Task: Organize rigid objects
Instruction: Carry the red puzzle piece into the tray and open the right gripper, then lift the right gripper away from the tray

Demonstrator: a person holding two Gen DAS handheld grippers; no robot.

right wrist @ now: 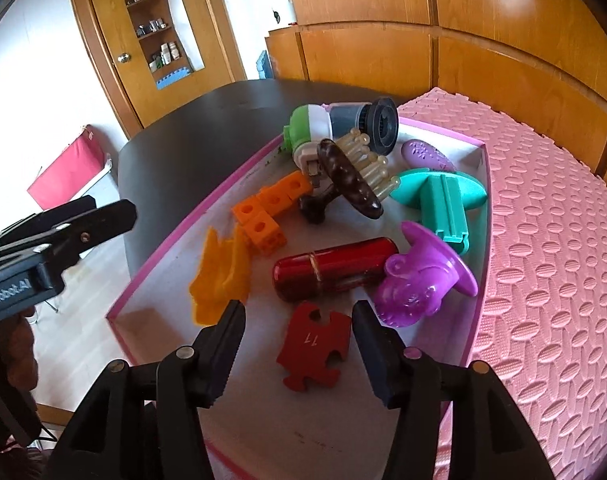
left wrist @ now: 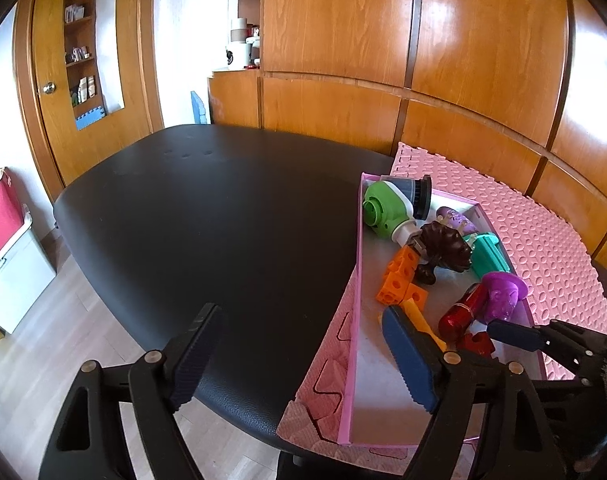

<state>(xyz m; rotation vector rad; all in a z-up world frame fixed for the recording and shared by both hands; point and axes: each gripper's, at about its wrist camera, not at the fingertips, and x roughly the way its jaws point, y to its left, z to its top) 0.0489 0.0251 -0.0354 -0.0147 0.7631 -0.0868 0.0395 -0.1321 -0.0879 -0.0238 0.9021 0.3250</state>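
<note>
A pink-rimmed tray (right wrist: 143, 280) (left wrist: 357, 280) on a pink foam mat holds several toys: a red puzzle piece (right wrist: 313, 346), a red cylinder (right wrist: 335, 266) (left wrist: 461, 312), a purple figure (right wrist: 419, 280) (left wrist: 503, 294), orange cubes (right wrist: 267, 212) (left wrist: 401, 280), a yellow-orange piece (right wrist: 219, 284), a teal piece (right wrist: 443, 200), a brown brush (right wrist: 347, 178) (left wrist: 443, 246) and a green-white toy (right wrist: 315, 128) (left wrist: 387, 208). My right gripper (right wrist: 299, 320) is open, its fingers on either side of the puzzle piece. My left gripper (left wrist: 303, 332) is open and empty at the tray's left rim.
A black table (left wrist: 207, 220) lies left of the mat. The pink foam mat (right wrist: 543, 240) extends right of the tray. Wooden panelled walls stand behind. A door and shelf are at the far left.
</note>
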